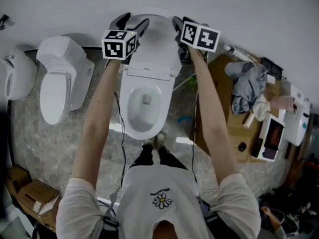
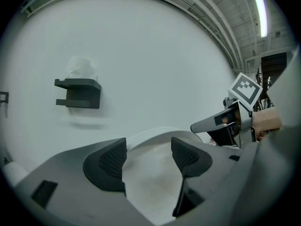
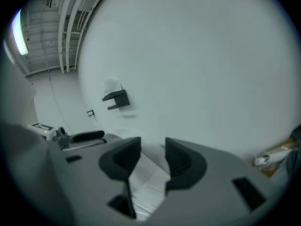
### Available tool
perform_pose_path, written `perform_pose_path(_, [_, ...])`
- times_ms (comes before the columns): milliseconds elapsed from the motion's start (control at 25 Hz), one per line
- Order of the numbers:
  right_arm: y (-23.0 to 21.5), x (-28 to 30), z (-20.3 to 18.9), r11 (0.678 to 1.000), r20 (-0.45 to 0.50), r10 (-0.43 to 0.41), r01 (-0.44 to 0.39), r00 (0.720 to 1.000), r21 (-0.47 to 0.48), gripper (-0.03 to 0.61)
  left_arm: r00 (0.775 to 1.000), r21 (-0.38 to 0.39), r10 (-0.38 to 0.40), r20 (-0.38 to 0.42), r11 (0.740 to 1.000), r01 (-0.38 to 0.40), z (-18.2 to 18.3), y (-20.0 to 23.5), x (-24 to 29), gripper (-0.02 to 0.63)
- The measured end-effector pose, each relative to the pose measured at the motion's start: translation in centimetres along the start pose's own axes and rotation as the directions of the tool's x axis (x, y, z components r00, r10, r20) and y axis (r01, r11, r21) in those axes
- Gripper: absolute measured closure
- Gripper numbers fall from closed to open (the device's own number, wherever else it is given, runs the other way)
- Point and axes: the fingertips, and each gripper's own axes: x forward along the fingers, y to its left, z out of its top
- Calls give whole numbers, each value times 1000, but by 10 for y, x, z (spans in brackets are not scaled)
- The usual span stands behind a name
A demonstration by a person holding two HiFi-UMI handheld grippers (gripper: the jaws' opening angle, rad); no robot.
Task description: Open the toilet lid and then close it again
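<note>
the toilet lid [image 1: 153,44] is showing plain white; the left gripper [image 1: 133,23] and right gripper [image 1: 178,26] are carrying black-and-white square-patterned cubes [image 1: 119,45]; the floor [image 1: 25,143] is showing grey marbling.

This looks like a workshop or test hall rather than a home bathroom. Several toilets [image 1: 57,78] line a bare wall [image 1: 249,9], with a cluttered workbench [image 1: 234,133] right and cardboard boxes [image 1: 35,195] near left.

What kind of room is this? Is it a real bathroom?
Probably a workshop or test room, not a home bathroom: several toilets stand side by side, a cluttered table sits beside them, and the ceiling looks like a factory's.
</note>
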Motion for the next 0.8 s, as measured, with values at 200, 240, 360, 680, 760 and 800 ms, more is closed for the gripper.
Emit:
perform_pose_path(200, [-5,11,6,1000,16,-20,20,1000,0,398,1000,-6,13,-12,1000,-13,1,7,14,296])
perform_pose_path(240, [-6,13,7,1000,17,-23,23,1000,-2,399,1000,-5,13,-17,1000,-13,1,8,16,296])
perform_pose_path(360, [-8,17,9,1000,13,-23,24,1000,-8,399,1000,1,13,-26,1000,-13,1,10,21,296])
perform_pose_path(680, [-10,17,11,1000,7,-17,17,1000,-10,397,1000,-12,19,-22,1000,-20,3,9,22,296])
perform_pose_path(760, [-9,15,9,1000,-2,-23,23,1000,-20,397,999,-20,18,-32,1000,-19,2,8,19,296])
perform_pose_path(800, [-8,13,7,999,-9,-32,31,999,-33,397,999,-23,20,-39,1000,-21,2,8,17,296])
